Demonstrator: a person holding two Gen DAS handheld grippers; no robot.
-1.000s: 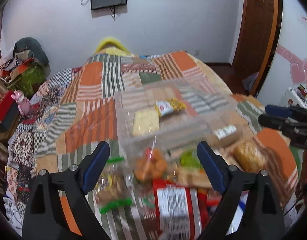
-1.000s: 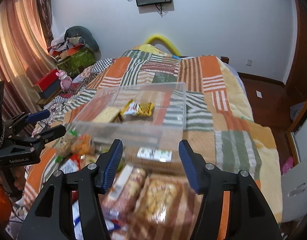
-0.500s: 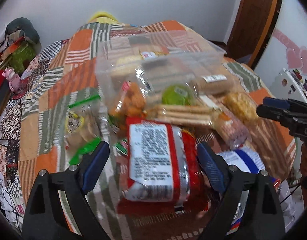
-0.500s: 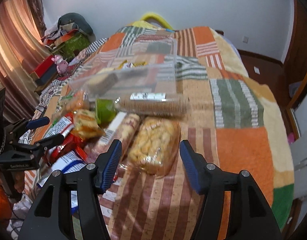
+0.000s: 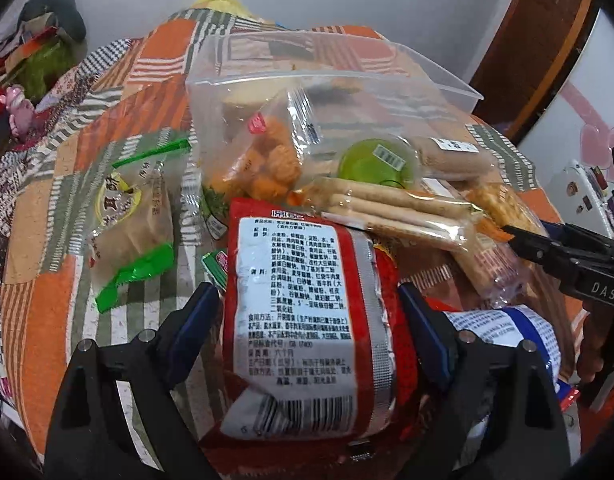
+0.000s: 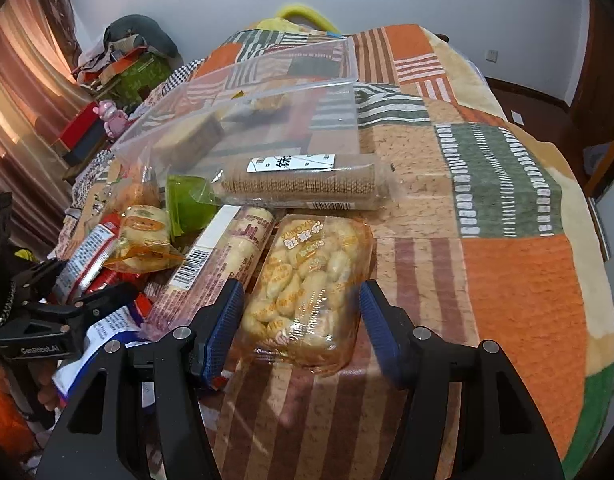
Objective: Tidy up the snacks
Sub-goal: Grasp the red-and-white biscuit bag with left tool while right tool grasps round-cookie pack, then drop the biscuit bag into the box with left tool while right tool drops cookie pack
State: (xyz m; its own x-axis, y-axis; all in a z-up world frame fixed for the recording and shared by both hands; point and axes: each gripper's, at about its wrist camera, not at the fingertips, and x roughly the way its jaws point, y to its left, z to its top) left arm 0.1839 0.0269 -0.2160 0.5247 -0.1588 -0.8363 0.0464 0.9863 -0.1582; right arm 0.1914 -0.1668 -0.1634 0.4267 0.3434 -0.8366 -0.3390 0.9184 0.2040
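Observation:
My left gripper (image 5: 309,322) is open with its fingers on either side of a red snack packet (image 5: 303,320) with a white label. Behind it lie an orange puff bag (image 5: 267,160), a green round snack (image 5: 375,164), a stick-biscuit pack (image 5: 395,212) and a green-trimmed pastry bag (image 5: 127,216). My right gripper (image 6: 299,320) is open around the near end of a clear bag of yellow cookies (image 6: 307,280). A long cracker sleeve (image 6: 299,180) and a pink biscuit roll (image 6: 219,264) lie beside it. A clear plastic bin (image 6: 267,100) stands behind and holds a few snacks.
Everything lies on a bed with an orange, green and striped patchwork blanket (image 6: 507,280). A blue-and-white packet (image 5: 507,332) lies at the near right of the left view. Boxes, a pink toy (image 6: 115,116) and curtains are to the left; a wooden door (image 5: 539,40) is to the right.
Both grippers have dropped and moved forward toward the snack pile. The left now straddles the red packet, the right straddles the yellow cookie bag. Both stay open.

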